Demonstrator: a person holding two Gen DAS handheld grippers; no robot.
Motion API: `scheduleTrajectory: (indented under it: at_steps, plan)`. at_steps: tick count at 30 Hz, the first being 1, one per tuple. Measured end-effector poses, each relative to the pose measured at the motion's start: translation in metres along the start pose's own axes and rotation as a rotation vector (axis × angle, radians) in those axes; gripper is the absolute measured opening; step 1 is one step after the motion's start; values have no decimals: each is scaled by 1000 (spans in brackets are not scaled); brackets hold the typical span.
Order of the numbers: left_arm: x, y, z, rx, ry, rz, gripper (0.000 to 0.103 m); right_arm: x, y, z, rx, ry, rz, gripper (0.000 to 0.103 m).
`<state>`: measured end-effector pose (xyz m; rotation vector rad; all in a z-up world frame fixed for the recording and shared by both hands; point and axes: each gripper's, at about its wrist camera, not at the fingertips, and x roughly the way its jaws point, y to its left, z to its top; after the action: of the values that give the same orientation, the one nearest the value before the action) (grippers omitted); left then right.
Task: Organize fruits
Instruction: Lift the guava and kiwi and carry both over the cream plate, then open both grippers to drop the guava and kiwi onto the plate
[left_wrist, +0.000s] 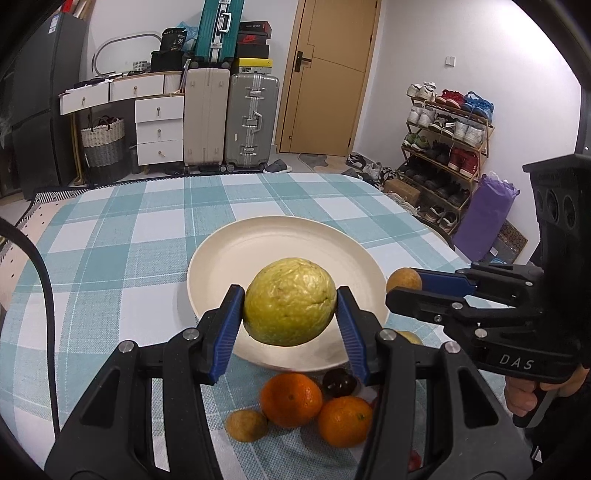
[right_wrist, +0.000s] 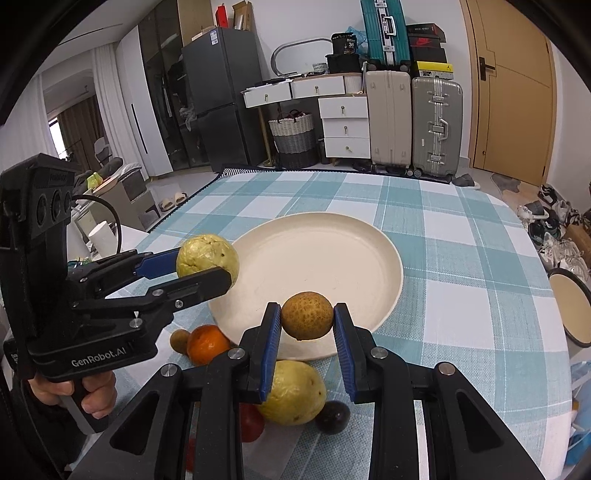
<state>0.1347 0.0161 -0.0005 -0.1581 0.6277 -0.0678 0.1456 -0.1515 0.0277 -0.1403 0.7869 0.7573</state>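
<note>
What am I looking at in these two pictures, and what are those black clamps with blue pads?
They are hand-held claws, one in each of a person's hands, each with a fisheye camera looking along its fingers. The left view shows the left claw clamped on a large yellow-green fruit above a cream plate. The right view shows the right claw clamped on a small brown fruit. On the checked tablecloth, near the plate, lie two oranges, a dark plum-like fruit and another yellow fruit.
</note>
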Motion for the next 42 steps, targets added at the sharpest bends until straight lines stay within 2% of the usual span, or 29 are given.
scheduleTrajectory:
  at_steps: [11,21,39,42]
  plan:
    - [29,6,-1,-6,52,20,48,27,-7,5,8,52,-6,30]
    - [39,8,-3,-5,78,27,48,44,-15,6,29,103,-24,30]
    - [52,15,-5,-32,122,25,48,56,-14,9,30,155,-18,32]
    - [49,18,-5,-48,111,28,48,48,-11,8,18,125,-26,32]
